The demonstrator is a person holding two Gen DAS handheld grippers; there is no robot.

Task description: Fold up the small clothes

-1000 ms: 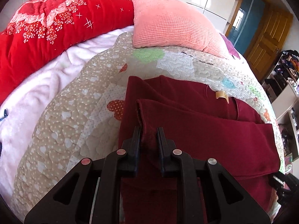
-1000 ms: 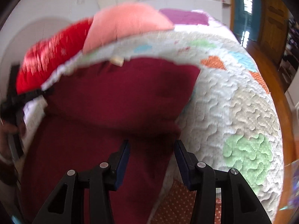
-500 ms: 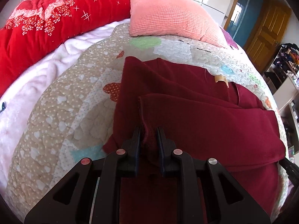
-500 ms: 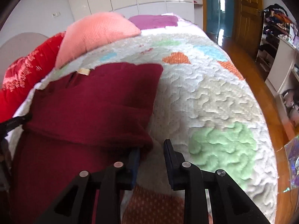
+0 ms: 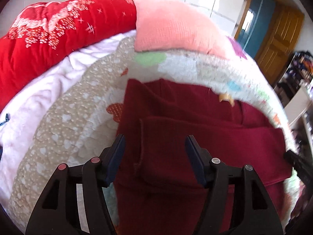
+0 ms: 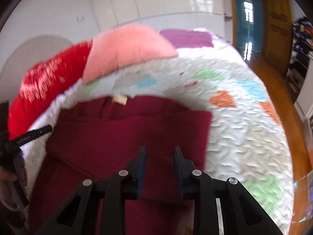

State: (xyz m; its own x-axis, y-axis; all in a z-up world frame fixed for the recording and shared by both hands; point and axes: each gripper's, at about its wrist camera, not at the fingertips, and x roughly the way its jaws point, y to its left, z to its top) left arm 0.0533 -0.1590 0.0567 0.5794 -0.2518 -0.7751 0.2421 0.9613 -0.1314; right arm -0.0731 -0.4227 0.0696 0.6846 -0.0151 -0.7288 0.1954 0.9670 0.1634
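A maroon shirt (image 5: 195,156) lies half-folded on the bed (image 5: 64,137), directly beneath both tools. Left tool (image 5: 154,148) spread wide, right tool (image 6: 159,156) parted, neither gripping. Soft and limp, the cloth is likely best pinched at a folded edge.

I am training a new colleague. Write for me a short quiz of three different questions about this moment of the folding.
1. True or false: the left gripper is clamped on the dark red garment.
2. Which lies nearest the garment's tan neck label? A) pink pillow B) wooden door C) red quilt
3. Fill in: the sleeve is folded ____ the garment's body.

Key: 1 false, both grippers are open; 2 A; 3 across.
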